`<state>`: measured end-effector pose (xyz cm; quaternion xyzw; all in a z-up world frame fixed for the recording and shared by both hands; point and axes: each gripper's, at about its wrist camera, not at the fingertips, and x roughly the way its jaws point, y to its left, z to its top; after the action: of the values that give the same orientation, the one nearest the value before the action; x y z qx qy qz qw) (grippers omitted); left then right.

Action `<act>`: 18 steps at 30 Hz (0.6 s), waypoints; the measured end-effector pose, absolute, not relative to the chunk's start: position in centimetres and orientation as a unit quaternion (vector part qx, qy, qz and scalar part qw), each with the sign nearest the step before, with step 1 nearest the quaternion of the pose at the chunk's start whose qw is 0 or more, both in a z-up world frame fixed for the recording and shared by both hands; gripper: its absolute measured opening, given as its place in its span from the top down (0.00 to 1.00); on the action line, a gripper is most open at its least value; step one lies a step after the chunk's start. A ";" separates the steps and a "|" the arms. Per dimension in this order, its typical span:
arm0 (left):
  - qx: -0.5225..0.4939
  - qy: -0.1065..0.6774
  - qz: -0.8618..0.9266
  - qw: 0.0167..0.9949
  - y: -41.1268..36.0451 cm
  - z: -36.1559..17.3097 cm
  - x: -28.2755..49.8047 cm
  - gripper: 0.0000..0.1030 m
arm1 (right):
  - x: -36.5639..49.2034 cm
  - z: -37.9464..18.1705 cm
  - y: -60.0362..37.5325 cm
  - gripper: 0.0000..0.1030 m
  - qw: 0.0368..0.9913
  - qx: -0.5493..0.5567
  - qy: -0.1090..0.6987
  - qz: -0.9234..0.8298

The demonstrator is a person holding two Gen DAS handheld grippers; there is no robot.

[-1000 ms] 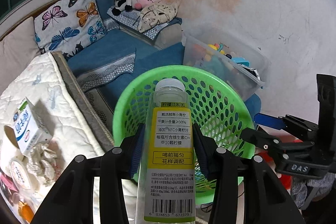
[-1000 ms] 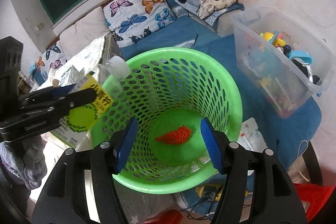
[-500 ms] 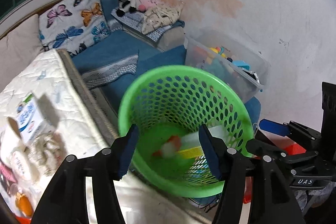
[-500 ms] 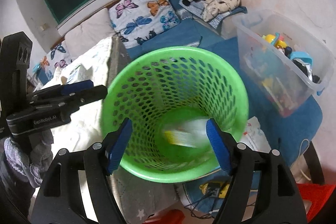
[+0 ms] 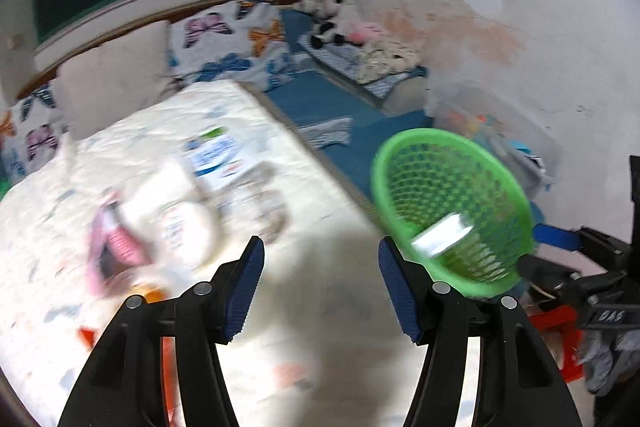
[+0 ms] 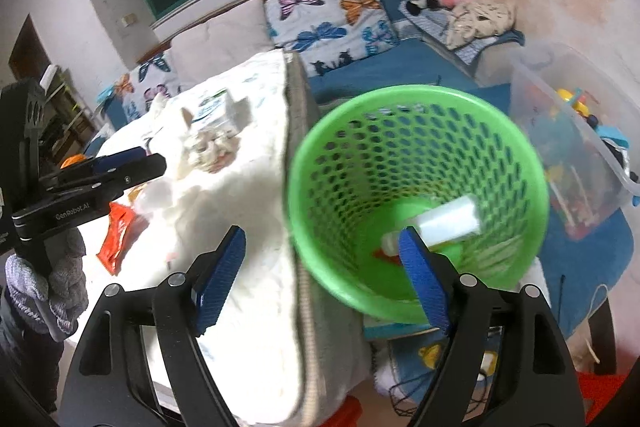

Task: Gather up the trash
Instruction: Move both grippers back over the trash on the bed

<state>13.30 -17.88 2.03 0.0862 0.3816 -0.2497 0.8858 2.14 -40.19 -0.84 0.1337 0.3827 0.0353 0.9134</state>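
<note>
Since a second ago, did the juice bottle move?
Yes. The juice bottle left the left hand-held gripper and dropped into the green basket. It now lies on the basket's bottom, and that gripper is empty.

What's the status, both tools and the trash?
Left tool open, empty. Right tool opening, empty. Bottle in green basket; crumpled paper on bed. Nothing in the way.

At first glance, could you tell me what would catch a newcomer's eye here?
The bright green basket beside the white quilted bed stands out most, with a plastic bottle lying at its bottom. Behind it, butterfly-print pillows line the bed's far side.
</note>
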 end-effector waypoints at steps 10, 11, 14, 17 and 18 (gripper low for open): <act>0.058 0.388 -0.179 0.902 -7.5 1.2 12.5 0.33 | 3.4 -0.4 -33.7 0.22 0.912 0.096 0.387 0.097; 0.055 0.389 -0.175 0.903 -6.7 0.9 12.2 0.33 | 3.6 -0.4 -33.0 0.22 0.911 0.088 0.389 0.104; 0.044 0.394 -0.165 0.903 -4.6 0.5 11.8 0.28 | 4.2 -0.6 -31.3 0.22 0.908 0.068 0.394 0.124; 0.042 0.400 -0.163 0.901 -3.3 -0.2 11.4 0.24 | 5.1 -1.0 -29.8 0.20 0.904 0.044 0.399 0.146; 0.043 0.404 -0.160 0.900 -2.9 -0.5 11.3 0.24 | 5.4 -1.2 -29.3 0.20 0.902 0.032 0.403 0.155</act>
<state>11.29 -2.90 -0.48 0.0431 0.4037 -0.1604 0.8997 5.43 -29.31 -1.22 0.0320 0.4027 0.1552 0.9015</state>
